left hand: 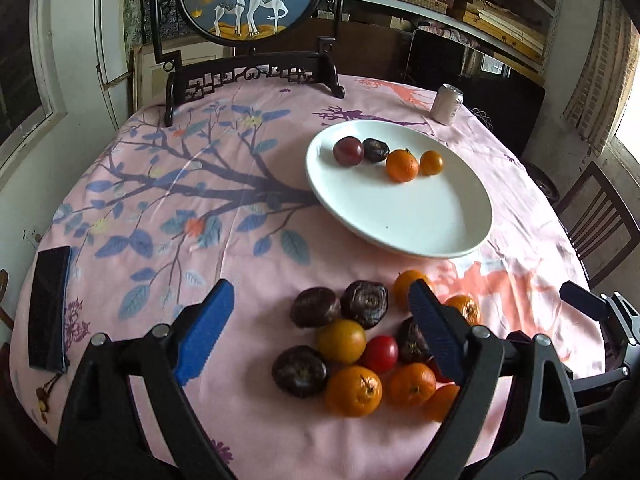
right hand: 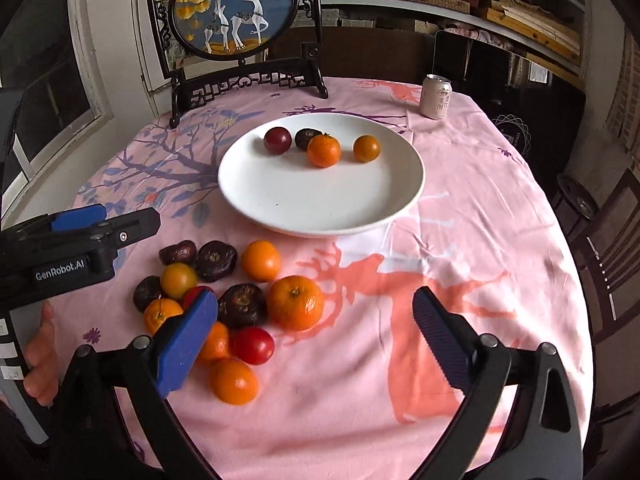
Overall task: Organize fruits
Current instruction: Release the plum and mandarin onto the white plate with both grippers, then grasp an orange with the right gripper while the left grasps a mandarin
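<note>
A white plate (left hand: 420, 220) (right hand: 320, 200) holds a red plum (left hand: 348, 151), a dark fruit (left hand: 376, 149), a tangerine (left hand: 402, 165) and a small orange fruit (left hand: 431, 163) along its far side. A pile of loose fruit (left hand: 352, 344) (right hand: 232, 296) lies on the pink cloth nearer to me: tangerines, dark purple fruits, a yellow one and red ones. My left gripper (left hand: 322, 332) is open and empty above the pile. My right gripper (right hand: 316, 340) is open and empty, just right of the pile, beside a large tangerine (right hand: 295, 302).
A drink can (left hand: 447, 104) (right hand: 436, 97) stands at the far right. A framed deer screen (left hand: 248, 20) stands at the table's back. A dark case (left hand: 48, 308) lies at the left edge. Wooden chairs (right hand: 608, 248) stand to the right.
</note>
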{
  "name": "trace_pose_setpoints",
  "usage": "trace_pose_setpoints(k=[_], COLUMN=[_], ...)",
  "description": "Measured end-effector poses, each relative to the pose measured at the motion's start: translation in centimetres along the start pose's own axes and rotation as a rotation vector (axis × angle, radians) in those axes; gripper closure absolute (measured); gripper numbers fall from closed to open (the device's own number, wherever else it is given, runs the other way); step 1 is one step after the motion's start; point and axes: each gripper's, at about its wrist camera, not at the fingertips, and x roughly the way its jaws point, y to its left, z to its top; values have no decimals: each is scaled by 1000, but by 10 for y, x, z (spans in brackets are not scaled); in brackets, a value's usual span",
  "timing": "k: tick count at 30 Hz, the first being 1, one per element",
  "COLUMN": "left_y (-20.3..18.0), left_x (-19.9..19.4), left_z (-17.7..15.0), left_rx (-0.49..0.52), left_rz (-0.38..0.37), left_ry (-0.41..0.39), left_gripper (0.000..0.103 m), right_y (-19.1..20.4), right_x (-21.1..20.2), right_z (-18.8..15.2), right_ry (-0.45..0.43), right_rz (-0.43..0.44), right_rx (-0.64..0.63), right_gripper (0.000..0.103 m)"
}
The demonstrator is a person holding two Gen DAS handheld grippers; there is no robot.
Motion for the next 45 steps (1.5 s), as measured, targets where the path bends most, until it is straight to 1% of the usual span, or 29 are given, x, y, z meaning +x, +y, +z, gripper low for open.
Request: trace_pose_setpoints(k=[2, 10, 15, 17, 19, 21, 24, 25, 26, 27, 28, 29, 30, 31, 32, 34, 37, 39, 40, 43, 45], left_y=[0, -3, 6, 14, 22, 30, 44, 47, 49, 50, 49, 47, 45, 42, 38, 28, 10, -2, -7, -11, -11], left_x=[-6, -27, -26, -25, -22, -17, -13, -13, -14, -15, -17, -18, -19, -19, -18, -15, -6, 0, 4, 15, 24], left_z=[-7, -22, -32, -37, -43, -50, -61, -64, -66, -69, -72, -73, -75, -76, -76, -77, -80, -84, -85, -84, -81], left_rx=[5, 28, 23, 11, 11, 12, -8, -8, -6, 0, 8, 17, 25, 30, 36, 55, 87, 111, 120, 109, 91], left_rz=[4, -6, 17, 23, 55, 86, 92, 86, 78, 73, 72, 70, 64, 54, 40, 16, -30, -45, -40, -22, -15], left_ry=[-7, -32, -21, -13, -14, 6, 35, 43, 52, 60, 63, 62, 63, 66, 69, 83, 113, 132, 139, 157, 173], left_gripper=[13, 13, 13, 13, 13, 13, 13, 13, 13, 13, 13, 13, 13, 13, 13, 13, 13, 14, 14, 23, 38], right_y=[4, 15, 15, 16, 22, 30, 38, 40, 41, 41, 40, 40, 40, 41, 41, 37, 25, 13, 8, -4, -8], right_x=[-7, -26, -23, -19, -12, -3, 8, 11, 15, 19, 23, 28, 34, 39, 41, 35, 22, 16, 15, 11, 10], right_z=[-5, -14, -25, -33, -44, -56, -63, -63, -63, -62, -62, -61, -61, -61, -61, -62, -64, -66, -68, -71, -73], right_ry=[-8, -36, -7, 13, 46, 86, 103, 106, 110, 118, 128, 137, 149, 160, 162, 149, 115, 107, 105, 97, 93], right_rz=[-15, -19, -19, 1, 51, 102, 160, 172, 179, 186, 200, 209, 204, 199, 192, 196, 124, 102, 98, 102, 112], right_rx=[-6, -10, -4, 2, -9, -19, -15, -13, -12, -8, -1, 3, 0, -4, -3, 12, 17, 44, 56, 82, 91], right_gripper=[5, 5, 5, 5, 5, 5, 5, 12, 28, 35, 47, 54, 57, 63, 66, 67, 67, 67, 67, 67, 67])
